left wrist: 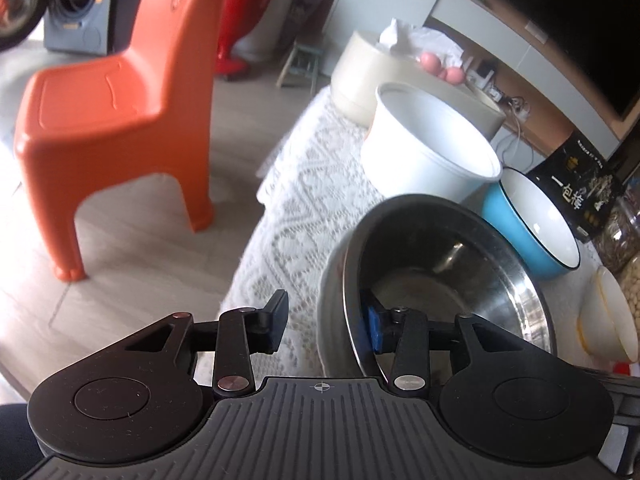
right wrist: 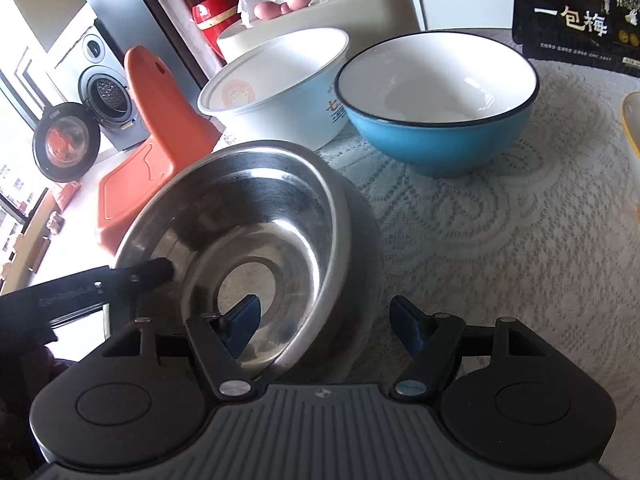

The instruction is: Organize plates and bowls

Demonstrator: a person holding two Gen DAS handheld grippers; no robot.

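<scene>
On the lace-covered surface (right wrist: 500,248) we see the steel bowl (right wrist: 248,232) tilted; left claw (left wrist: 328,326) and right claw (right wrist: 324,322) each straddle its rim, spread, not pinching.

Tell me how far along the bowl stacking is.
Nothing looks stacked yet. In hand: both tools straddle the rim of the steel bowl, left tool and right tool each open, one finger inside. Left: the white bowl, blue bowl and yellow-rimmed bowl sit separately on the lace cloth.

Yellow-rimmed bowl (right wrist: 632,128) cut by the edge — black bag (right wrist: 576,12) too.
</scene>
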